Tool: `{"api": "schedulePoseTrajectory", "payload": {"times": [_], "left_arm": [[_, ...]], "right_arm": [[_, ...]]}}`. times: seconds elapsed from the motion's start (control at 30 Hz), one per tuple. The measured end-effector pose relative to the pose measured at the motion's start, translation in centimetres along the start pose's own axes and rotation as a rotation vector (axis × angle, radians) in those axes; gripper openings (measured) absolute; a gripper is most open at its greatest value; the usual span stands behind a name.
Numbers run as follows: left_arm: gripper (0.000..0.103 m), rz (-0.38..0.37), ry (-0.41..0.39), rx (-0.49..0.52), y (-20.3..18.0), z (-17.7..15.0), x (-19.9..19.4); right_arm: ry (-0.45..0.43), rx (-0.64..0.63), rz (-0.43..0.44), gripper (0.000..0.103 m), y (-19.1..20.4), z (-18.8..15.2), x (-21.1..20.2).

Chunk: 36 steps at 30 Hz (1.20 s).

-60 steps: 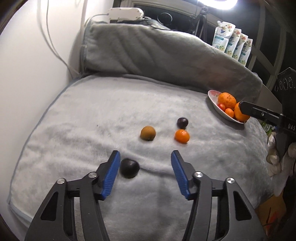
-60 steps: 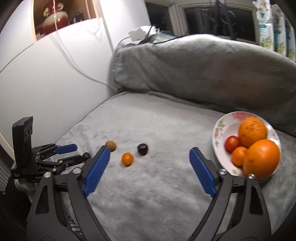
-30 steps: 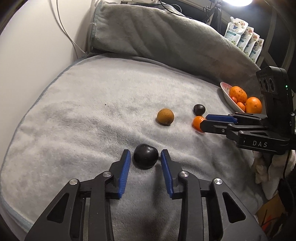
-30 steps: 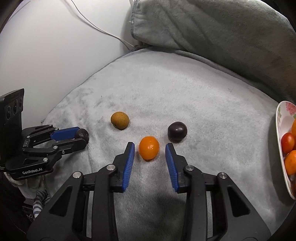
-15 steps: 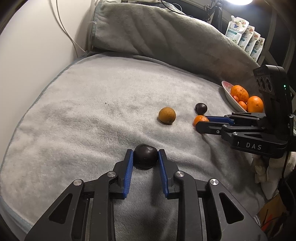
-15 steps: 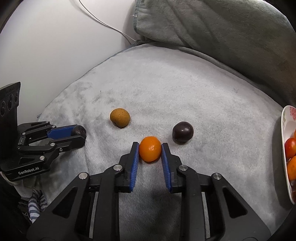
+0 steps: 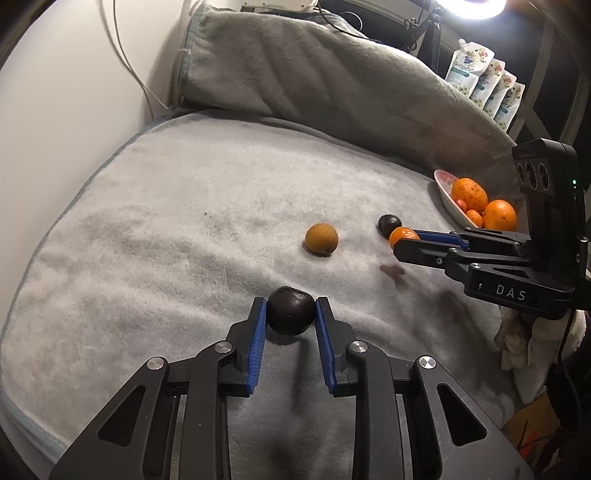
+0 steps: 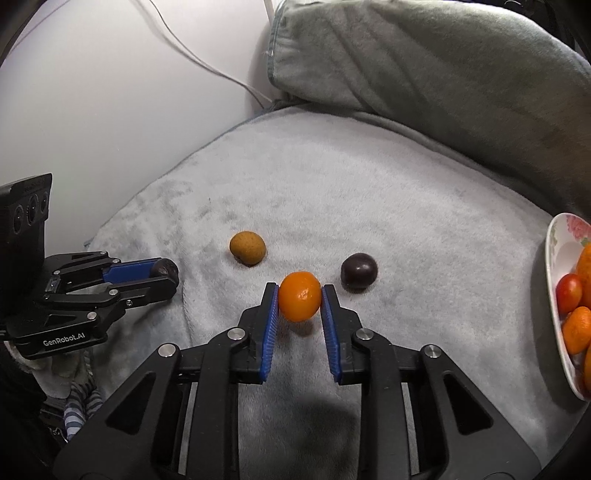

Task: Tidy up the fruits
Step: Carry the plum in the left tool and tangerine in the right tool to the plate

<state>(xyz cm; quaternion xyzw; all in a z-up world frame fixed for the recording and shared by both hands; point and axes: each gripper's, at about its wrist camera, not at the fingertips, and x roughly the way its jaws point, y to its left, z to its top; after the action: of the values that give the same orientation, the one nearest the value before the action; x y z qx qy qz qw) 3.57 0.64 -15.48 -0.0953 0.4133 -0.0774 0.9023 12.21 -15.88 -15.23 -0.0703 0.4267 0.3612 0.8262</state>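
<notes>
While clamped at mid-girth on the blanket (image 7: pixel 184 229): left gripper (image 7: pixel 290 312) pinching dark plum (image 7: pixel 290 310), right gripper (image 8: pixel 299 301) pinching tangerine (image 8: pixel 300 296). Likely light, round, slippery, bruisable; gentle squeeze.

Dim room, ring light (image 7: pixel 476 3) glare top right, soft shadows, strong fisheye vignetting.

both grippers, left (image 7: pixel 290 314) and right (image 8: pixel 299 299), clamped, pads pressing fruit.
</notes>
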Motion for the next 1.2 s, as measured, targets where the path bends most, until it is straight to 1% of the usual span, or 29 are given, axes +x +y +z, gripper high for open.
{"api": "schedulePoseTrajectory", "payload": {"times": [0.27,0.5,1.2], "left_arm": [[0.024,-0.032,-0.014,0.004,-1.0,0.8,-0.2],[0.024,-0.056,-0.033,0.043,-2.9,2.2,-0.1],[0.024,-0.191,-0.086,0.164,-11.4,7.6,2.2]], "right_arm": [[-0.053,0.032,-0.016,0.024,-1.3,-0.2,-2.7],[-0.106,0.071,-0.051,0.024,-3.1,-0.6,-5.5],[-0.238,0.185,-0.183,0.024,-9.9,-1.9,-12.8]]}}
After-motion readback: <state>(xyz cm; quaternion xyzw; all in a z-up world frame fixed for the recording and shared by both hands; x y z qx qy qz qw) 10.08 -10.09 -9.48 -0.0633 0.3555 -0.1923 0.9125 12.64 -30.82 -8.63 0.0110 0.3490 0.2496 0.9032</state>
